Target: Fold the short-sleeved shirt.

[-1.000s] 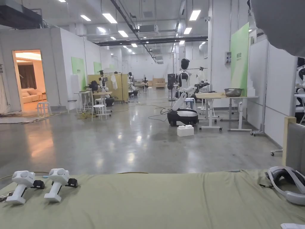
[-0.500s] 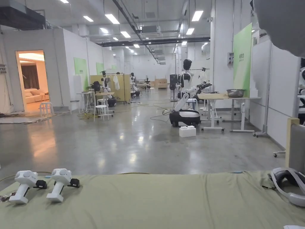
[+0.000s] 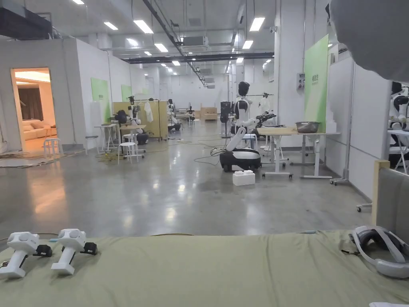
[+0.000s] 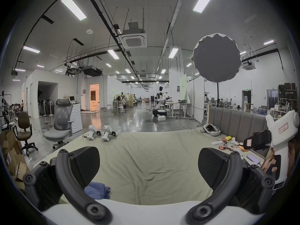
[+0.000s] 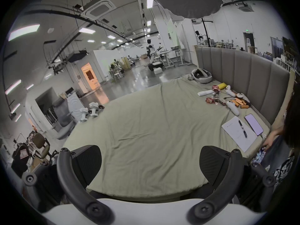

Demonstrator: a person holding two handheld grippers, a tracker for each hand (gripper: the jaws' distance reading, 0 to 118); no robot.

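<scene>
You hold both grippers with fingers wide apart and empty: left gripper (image 4: 148,166), right gripper (image 5: 150,165). The crumpled blue fabric shirt (image 4: 97,190) lies on the olive-green bed (image 4: 146,155), at seven o'clock.

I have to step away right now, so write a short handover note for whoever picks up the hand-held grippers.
Left hand-held gripper: jaws wide open, empty, above the green bed sheet.
Right hand-held gripper: jaws wide open, empty, also over the sheet.
Job's things: a crumpled blue garment, probably the shirt, lies at the sheet's near edge by the left gripper's left jaw.
Done: nothing; the garment is neither spread nor folded.
Left: pick it up, lay it flat, fold it.
</scene>
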